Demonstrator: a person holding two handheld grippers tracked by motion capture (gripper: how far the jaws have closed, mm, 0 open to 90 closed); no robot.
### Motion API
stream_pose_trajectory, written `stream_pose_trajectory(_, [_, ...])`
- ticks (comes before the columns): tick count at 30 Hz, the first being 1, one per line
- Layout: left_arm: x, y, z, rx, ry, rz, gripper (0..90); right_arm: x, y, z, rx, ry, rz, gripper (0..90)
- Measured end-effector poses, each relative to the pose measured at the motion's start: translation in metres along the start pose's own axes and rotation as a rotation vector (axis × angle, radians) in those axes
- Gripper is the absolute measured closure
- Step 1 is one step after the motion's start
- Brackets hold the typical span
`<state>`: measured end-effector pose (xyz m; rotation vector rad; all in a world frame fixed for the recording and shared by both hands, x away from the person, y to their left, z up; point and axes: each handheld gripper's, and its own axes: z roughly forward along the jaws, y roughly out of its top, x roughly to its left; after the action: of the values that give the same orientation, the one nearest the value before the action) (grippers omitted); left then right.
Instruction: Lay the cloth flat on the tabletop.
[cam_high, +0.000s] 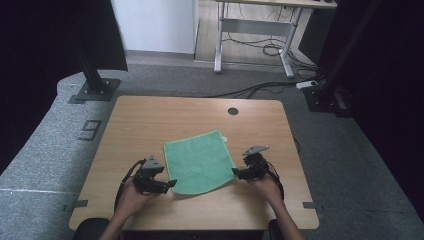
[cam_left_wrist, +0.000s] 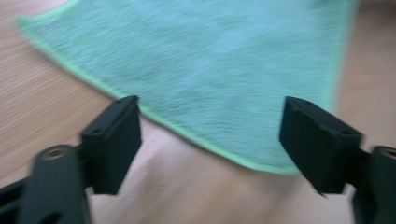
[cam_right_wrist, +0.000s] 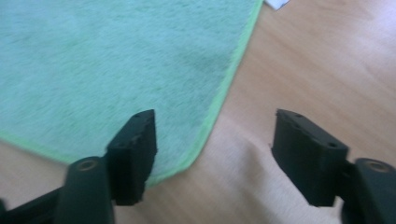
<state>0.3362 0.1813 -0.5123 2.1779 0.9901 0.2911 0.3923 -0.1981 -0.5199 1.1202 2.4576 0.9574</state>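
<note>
The left hand-held gripper (cam_high: 172, 184) sits low over the counter (cam_high: 150, 117) with its jaws spread wide and nothing between them; in the left gripper view its two black jaws frame the near edge of the green cloth (cam_left_wrist: 210, 70), whose hem runs across the gap just ahead of the tips. The right hand-held gripper (cam_high: 235, 172) is likewise wide open and empty; in the right gripper view one jaw stands over the cloth's rounded corner and the other over bare wood, though whether either jaw touches the fabric cannot be told. Seen from the high view, the left hand (cam_high: 131, 199) holds its tool at about 8 o'clock from the cloth's middle, the tips just at the near left corner, while the right hand (cam_high: 266, 187) holds its tool at about 4 o'clock, the tips just at the near right corner. The cloth lies flat and spread out near the middle of the counter, slightly turned. A small white tag (cam_right_wrist: 276, 3) peeks out at its far right corner. At 12 o'clock from the cloth, near the counter's far edge, is a dark round hole (cam_high: 233, 111).
</note>
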Motion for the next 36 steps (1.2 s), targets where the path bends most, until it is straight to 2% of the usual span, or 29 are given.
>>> stream_pose_trajectory(3, [0.004, -0.002, 0.015, 0.037, 0.049, -0.020, 14.1, -0.005, 0.004, 0.006, -0.011, -0.015, 0.011, 23.8])
stream_pose_trajectory(7, [0.007, -0.005, 0.030, 0.088, 0.106, -0.021, 13.1, -0.011, 0.005, 0.016, -0.003, -0.030, 0.020, 21.2])
stream_pose_trajectory(11, [0.008, -0.005, 0.033, 0.104, 0.117, -0.025, 10.3, -0.011, -0.001, 0.023, 0.038, -0.054, -0.011, 21.2])
stream_pose_trajectory(14, [0.014, -0.003, 0.036, 0.107, 0.123, -0.032, 6.4, -0.011, -0.006, 0.023, 0.027, -0.051, 0.005, 20.6])
stream_pose_trajectory(16, [0.016, -0.002, 0.037, 0.106, 0.127, -0.035, 4.4, -0.008, -0.008, 0.021, 0.028, -0.059, -0.009, 20.4])
stream_pose_trajectory(18, [0.025, 0.002, 0.040, 0.106, 0.141, -0.051, 4.0, -0.005, -0.010, 0.019, 0.029, -0.060, -0.021, 20.4])
stream_pose_trajectory(21, [0.032, 0.007, 0.043, 0.113, 0.155, -0.049, 2.9, 0.000, -0.013, 0.017, 0.022, -0.063, -0.023, 20.4])
stream_pose_trajectory(28, [0.040, 0.014, 0.048, 0.114, 0.179, -0.038, 0.0, 0.007, -0.016, 0.014, 0.025, -0.072, -0.024, 20.5])
stream_pose_trajectory(31, [0.046, 0.014, 0.051, 0.099, 0.178, -0.056, 0.0, 0.010, -0.017, 0.013, 0.021, -0.074, -0.017, 20.5])
stream_pose_trajectory(36, [0.047, 0.013, 0.051, 0.093, 0.176, -0.063, 0.0, 0.012, -0.019, 0.013, 0.014, -0.078, -0.011, 20.6])
